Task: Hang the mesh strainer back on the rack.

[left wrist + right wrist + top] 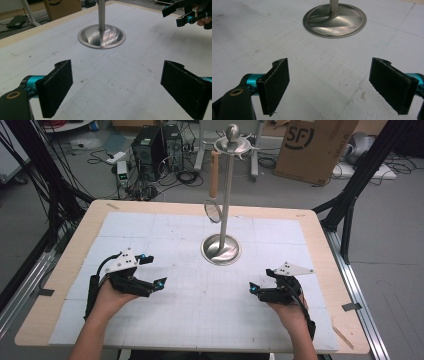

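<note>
While the steel rack (226, 195) stands upright on its round base toward the far middle of the surface (150, 227), a wooden-handled strainer (214, 190) hangs from its top ring. Both left tongs (153, 270) and right tongs (261, 281) rest low on the near side, spread wide and empty, angled toward the rack, likely poised to reach for it

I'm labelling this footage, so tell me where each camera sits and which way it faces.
High view: above the person's side, looking forward and down on the white gridded table mat; forearms, left tongs and right tongs show.
Left gripper view: rides the left tongs, facing the tall steel utensil stand; its open jaws show.
Right gripper view: rides the right tongs, jaws open.
All share the stand's round base.
</note>
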`<act>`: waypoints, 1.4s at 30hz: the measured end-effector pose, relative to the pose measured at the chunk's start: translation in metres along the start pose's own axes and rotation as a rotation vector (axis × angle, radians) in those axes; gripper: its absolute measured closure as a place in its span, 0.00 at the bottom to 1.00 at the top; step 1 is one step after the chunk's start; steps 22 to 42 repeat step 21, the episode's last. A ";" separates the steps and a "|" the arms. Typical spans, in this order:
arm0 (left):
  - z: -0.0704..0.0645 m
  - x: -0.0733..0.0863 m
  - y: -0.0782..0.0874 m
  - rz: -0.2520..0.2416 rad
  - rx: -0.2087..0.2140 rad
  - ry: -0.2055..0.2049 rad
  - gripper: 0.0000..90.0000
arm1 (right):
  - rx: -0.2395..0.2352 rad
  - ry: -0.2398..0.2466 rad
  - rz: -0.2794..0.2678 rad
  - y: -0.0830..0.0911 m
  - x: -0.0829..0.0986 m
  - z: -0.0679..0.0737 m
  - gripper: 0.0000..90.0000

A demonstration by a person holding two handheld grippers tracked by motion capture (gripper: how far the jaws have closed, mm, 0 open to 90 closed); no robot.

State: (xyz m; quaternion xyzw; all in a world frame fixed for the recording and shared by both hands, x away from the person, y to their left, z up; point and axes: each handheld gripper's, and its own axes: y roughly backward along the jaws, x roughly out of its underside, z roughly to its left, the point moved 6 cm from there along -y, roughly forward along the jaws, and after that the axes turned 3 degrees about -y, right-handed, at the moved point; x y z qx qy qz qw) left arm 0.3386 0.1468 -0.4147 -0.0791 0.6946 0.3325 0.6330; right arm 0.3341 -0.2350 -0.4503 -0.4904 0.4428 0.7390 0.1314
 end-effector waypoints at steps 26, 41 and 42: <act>0.002 -0.001 -0.001 -0.011 0.004 0.054 0.13 | -0.013 0.002 0.027 -0.007 0.003 0.003 0.17; 0.002 -0.001 -0.001 -0.011 0.004 0.054 0.13 | -0.013 0.002 0.027 -0.007 0.003 0.003 0.17; 0.002 -0.001 -0.001 -0.011 0.004 0.054 0.13 | -0.013 0.002 0.027 -0.007 0.003 0.003 0.17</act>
